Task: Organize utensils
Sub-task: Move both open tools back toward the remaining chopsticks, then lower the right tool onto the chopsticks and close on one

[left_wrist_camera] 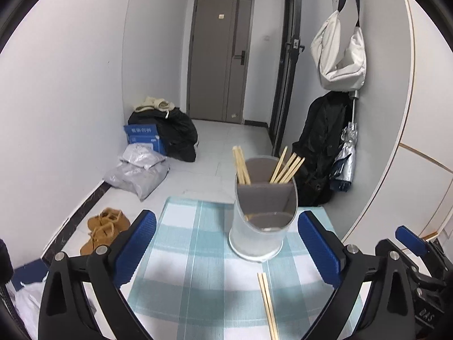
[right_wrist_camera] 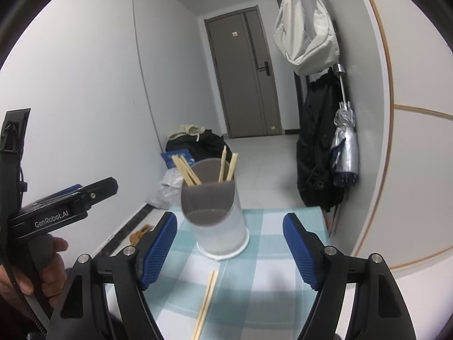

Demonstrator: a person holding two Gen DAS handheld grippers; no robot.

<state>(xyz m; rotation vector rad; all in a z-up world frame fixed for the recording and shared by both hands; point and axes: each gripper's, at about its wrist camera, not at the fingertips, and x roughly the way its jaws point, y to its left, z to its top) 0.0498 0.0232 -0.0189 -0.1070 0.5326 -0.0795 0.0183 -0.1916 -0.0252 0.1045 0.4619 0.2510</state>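
Two pale wooden chopsticks (right_wrist_camera: 206, 301) lie loose and side by side on the teal-and-white checked cloth covering the bench (left_wrist_camera: 181, 257), nearest of all, between the spread blue-padded fingers of both tools. The right gripper (right_wrist_camera: 230, 250) is wide open and holds nothing; the left gripper (left_wrist_camera: 226, 248) is likewise open and empty, with the pair just inside its right finger.

The sticks are thin and flat on the cloth, so a pinch from above could, I judge, close on one and flick the other away, or snag the fabric and drag it.

Just beyond stands the tall frosted plastic utensil holder with a grey divided insert (left_wrist_camera: 262, 212), upright on the cloth. Its rear compartments already hold several more wooden chopsticks (left_wrist_camera: 286, 167), leaning outward; the front section looks empty. It is narrow and tall, so a finger brushing its rim, or a tug on the cloth beneath, would likely tip it and spill everything.

Farther off, the bench edge drops to a tiled floor (left_wrist_camera: 209, 141), where a rolling stick would land.
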